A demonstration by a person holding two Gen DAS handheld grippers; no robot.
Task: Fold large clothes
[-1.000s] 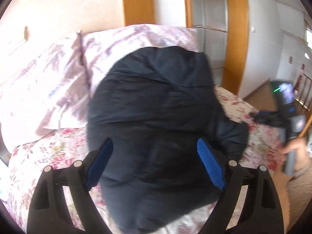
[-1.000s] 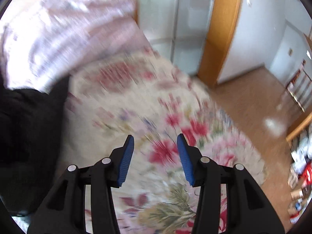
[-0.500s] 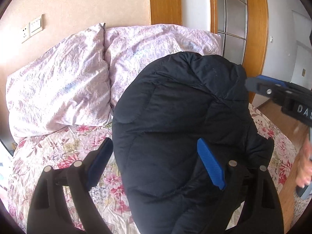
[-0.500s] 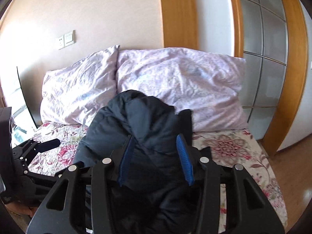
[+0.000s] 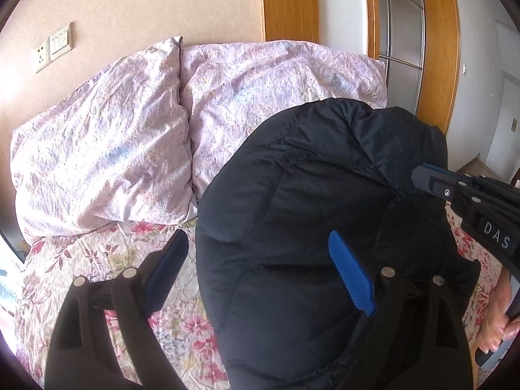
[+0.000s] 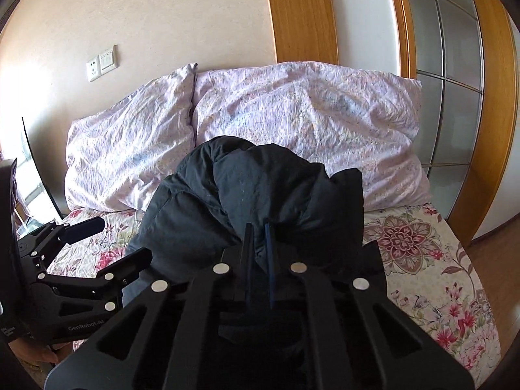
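A black puffy jacket [image 5: 308, 221] lies bunched on the floral bed sheet [image 5: 107, 260], its top resting against the pillows. It also shows in the right wrist view [image 6: 260, 188]. My left gripper [image 5: 260, 269] is open, its left finger over the sheet and its right finger over the jacket. My right gripper [image 6: 259, 243] is shut on a fold of the jacket near its right side. It shows from the side in the left wrist view [image 5: 432, 180]. The left gripper shows at the left of the right wrist view [image 6: 110, 240].
Two pale purple pillows [image 5: 104, 149] [image 6: 308, 120] lean on the wall at the head of the bed. A wooden door frame with frosted glass panels [image 6: 455, 97] stands on the right. The bed's right edge drops to a wooden floor [image 6: 500, 250].
My right gripper swung from the bare sheet over to the jacket and closed on a fold of it. The left gripper stayed open and shifted left, off the jacket's middle.
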